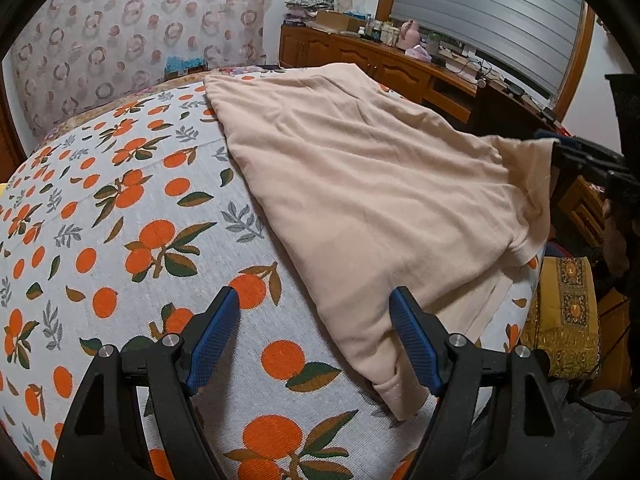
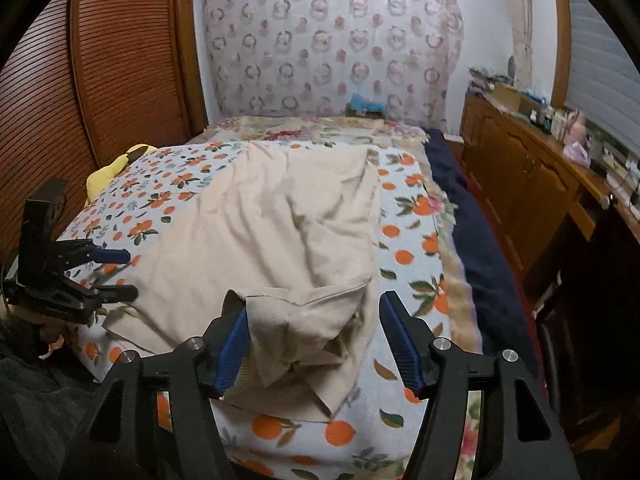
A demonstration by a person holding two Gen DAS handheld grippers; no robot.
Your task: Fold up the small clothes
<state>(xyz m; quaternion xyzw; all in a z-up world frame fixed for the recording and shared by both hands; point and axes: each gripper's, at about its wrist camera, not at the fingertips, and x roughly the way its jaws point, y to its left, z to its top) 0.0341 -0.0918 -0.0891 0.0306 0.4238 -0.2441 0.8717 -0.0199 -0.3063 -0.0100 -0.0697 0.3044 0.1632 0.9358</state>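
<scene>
Soft beige garment [image 2: 256, 232] rumpled on orange-print sheet [image 1: 132, 208]; ribbed blue pads [image 2: 230, 344] apart

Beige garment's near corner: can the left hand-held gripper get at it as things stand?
Probably yes. The left hand-held gripper is open, and the beige garment has its corner lying between the fingers on the orange-print sheet. Nothing covers it.

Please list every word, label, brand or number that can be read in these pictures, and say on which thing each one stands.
No text can be read.
Bottles and boxes on the wooden dresser: any labels are too small and blurred.
Beige garment and orange-print bedcover: no lettering shows.
</scene>
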